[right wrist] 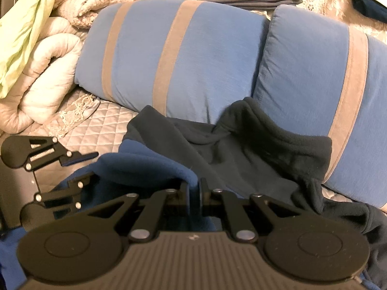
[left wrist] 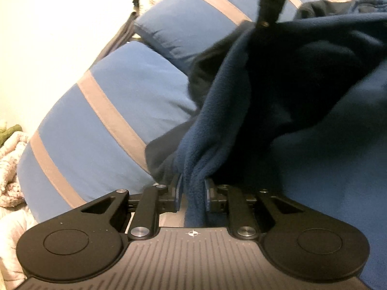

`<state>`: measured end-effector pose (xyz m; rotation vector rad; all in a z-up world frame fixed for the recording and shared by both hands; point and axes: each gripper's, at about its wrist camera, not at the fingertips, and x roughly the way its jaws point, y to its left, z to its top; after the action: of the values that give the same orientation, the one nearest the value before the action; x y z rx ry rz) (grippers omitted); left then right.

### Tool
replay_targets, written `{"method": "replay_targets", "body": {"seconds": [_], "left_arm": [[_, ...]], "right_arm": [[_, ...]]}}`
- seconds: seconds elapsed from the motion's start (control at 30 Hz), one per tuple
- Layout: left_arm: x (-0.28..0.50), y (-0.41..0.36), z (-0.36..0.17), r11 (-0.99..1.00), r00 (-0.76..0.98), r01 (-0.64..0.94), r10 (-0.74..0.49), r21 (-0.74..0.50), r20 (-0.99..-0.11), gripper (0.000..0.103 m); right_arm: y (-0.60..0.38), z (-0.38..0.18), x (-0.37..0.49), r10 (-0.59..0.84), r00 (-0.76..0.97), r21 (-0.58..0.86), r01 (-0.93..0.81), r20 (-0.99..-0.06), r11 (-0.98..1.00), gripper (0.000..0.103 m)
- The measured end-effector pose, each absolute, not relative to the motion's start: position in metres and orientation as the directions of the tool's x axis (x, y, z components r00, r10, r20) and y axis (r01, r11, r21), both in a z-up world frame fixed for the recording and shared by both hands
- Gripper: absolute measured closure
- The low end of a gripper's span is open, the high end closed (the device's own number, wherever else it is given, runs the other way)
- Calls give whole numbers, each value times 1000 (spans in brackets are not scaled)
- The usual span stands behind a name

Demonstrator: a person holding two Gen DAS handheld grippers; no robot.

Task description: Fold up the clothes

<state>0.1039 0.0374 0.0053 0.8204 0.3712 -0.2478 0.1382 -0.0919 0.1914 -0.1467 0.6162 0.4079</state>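
Both grippers pinched fleece (right wrist: 154, 166): left gripper (left wrist: 192, 194) clamped on bunched blue edge, right gripper (right wrist: 193, 194) shut on fold. Fleece lay ahead toward cushions (right wrist: 183, 55), collar (right wrist: 273, 130) far end. Grippers side by side, left's fingers apart in right view.

Two striped blue pillows (right wrist: 174, 55) (right wrist: 321, 72), one blue fleece garment (right wrist: 241, 149), two grippers (left wrist: 192, 191) (right wrist: 193, 193)
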Motion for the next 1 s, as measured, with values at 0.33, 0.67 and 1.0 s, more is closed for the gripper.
{"method": "replay_targets", "body": {"seconds": [0.33,0.67,1.0], "left_arm": [[112,23,1,666,867,401,-53,630,-496,69],[135,36,20,729,846,432,-123,532,-519,88],[128,95,27,714,904,333,-57,616,-424,95]], "right_arm": [[-94,193,140,329,741,-2,-407,-585,914,96],[-92,190,137,332,735,-18,-424,-591,906,96],[-93,173,79,371,664,-184,-611,-649,770,17]]}}
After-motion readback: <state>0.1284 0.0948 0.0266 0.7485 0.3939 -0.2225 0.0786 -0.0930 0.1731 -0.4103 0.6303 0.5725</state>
